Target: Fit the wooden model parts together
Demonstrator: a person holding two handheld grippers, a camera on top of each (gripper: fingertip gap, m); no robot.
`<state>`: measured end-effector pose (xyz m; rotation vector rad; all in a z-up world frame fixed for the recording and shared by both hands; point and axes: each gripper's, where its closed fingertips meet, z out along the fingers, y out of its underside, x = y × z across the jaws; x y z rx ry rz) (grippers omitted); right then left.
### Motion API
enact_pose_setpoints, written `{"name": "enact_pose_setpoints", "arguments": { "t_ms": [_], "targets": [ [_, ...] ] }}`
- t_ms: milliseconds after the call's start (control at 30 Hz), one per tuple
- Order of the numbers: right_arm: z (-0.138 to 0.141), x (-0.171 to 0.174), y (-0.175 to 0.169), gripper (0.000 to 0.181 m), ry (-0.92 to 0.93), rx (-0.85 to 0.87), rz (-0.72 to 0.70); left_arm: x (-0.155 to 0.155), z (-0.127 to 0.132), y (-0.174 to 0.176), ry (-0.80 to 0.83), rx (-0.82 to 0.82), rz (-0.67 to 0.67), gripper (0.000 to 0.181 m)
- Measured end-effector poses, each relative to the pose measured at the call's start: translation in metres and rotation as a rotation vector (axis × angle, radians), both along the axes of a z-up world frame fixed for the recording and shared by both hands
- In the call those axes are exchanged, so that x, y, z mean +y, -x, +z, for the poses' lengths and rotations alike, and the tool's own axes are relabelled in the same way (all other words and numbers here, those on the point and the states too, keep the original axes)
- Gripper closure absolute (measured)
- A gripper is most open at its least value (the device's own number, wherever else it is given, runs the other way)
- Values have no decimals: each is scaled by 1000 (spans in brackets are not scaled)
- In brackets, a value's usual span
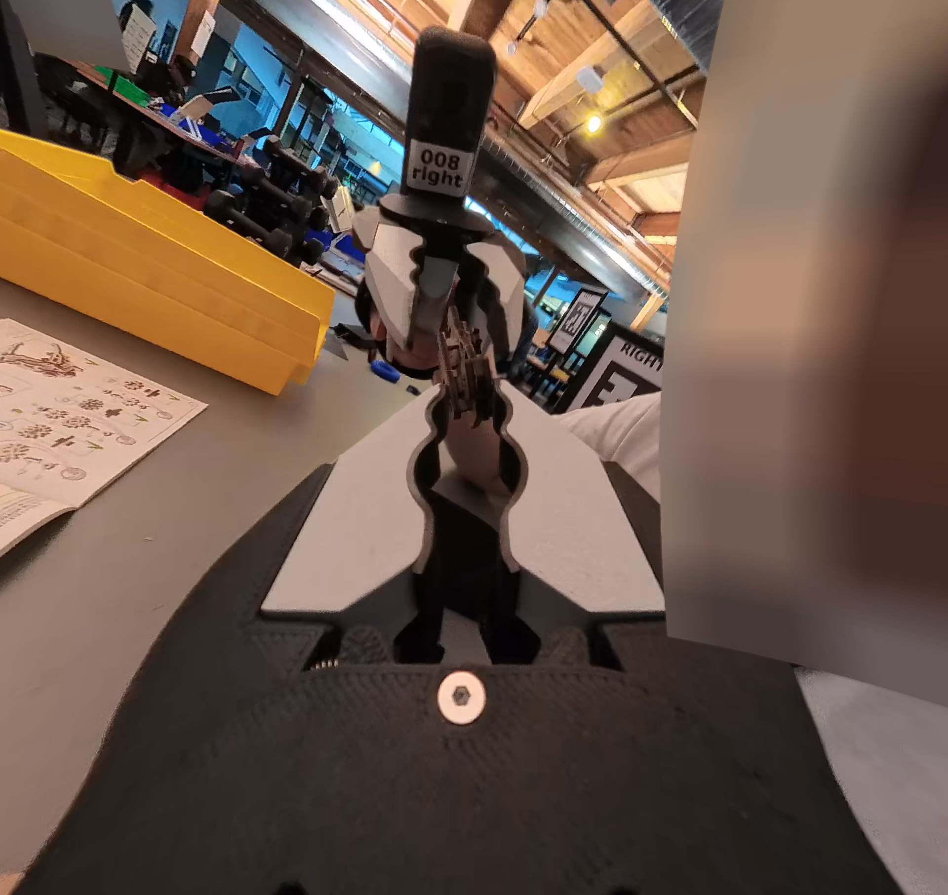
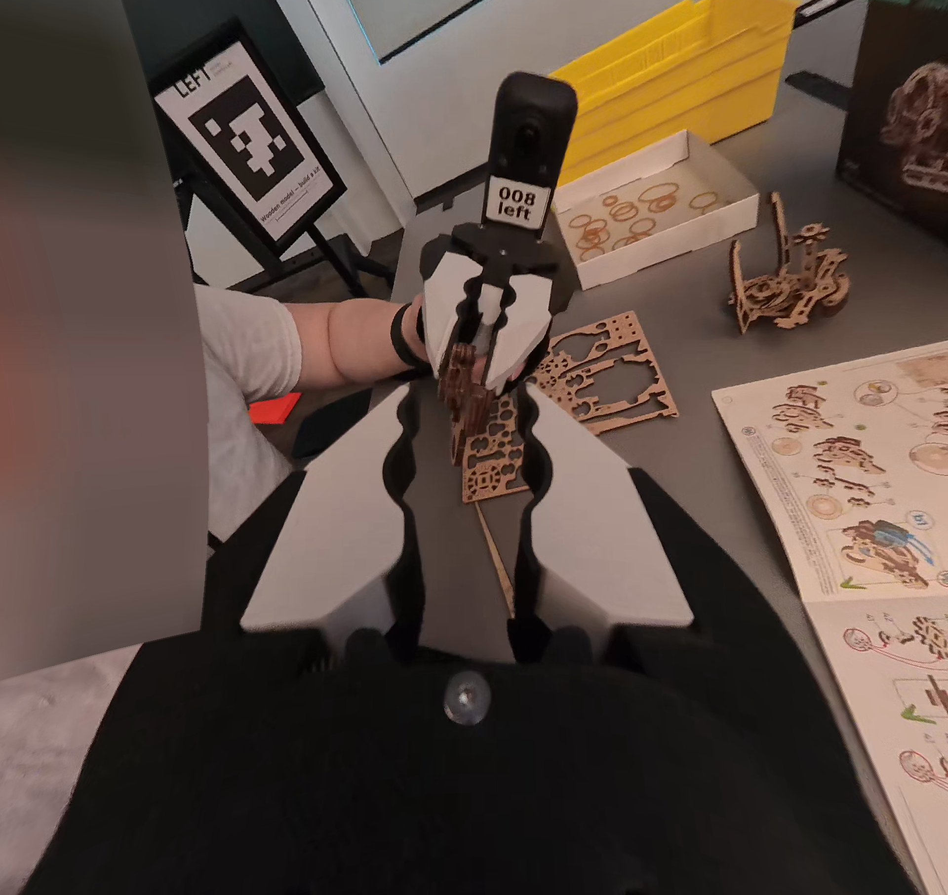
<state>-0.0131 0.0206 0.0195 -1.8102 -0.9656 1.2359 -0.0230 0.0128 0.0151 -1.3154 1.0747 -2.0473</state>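
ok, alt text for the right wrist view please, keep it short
The right gripper and the left gripper facing it meet on a small dark-brown wooden gear assembly held above a grey table. On the table lie tan punched-out plywood sheets, a half-built wooden model, a white tray of rubber bands, a yellow plastic bin and an open instruction booklet.

Through my left camera, my grey-fingered left gripper [image 1: 466, 398] pinches a small brown laser-cut wooden assembly [image 1: 461, 373] at its tips. The black-and-grey right gripper [image 1: 451, 337] meets it from opposite, gripping the same piece. A yellow plastic bin [image 1: 154, 265] and printed instruction sheet [image 1: 77, 419] lie on the grey table [image 1: 215, 480].
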Motion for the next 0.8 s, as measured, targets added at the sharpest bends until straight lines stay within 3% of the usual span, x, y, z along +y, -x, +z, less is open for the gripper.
{"name": "enact_pose_setpoints", "arguments": {
  "t_ms": [167,233,333,433,533,800],
  "targets": [
    [-6,-11,3,165,-18,-41,71,-10,-5,0,-201,32,12,167],
    [-9,-16,4,165,-58,-84,97,-15,-8,1,-314,39,28,167],
    [-11,-16,5,165,-275,-193,91,-15,-8,2,-436,33,83,164],
    [-5,-25,12,165,-595,-251,136,-17,-3,3,-488,11,117,142],
    [-3,-19,13,165,-814,-345,80,-18,-11,0,-648,41,171,142],
    [0,-23,12,165,-890,-313,94,-10,-22,-2,-1086,101,389,159]
  ]
}}
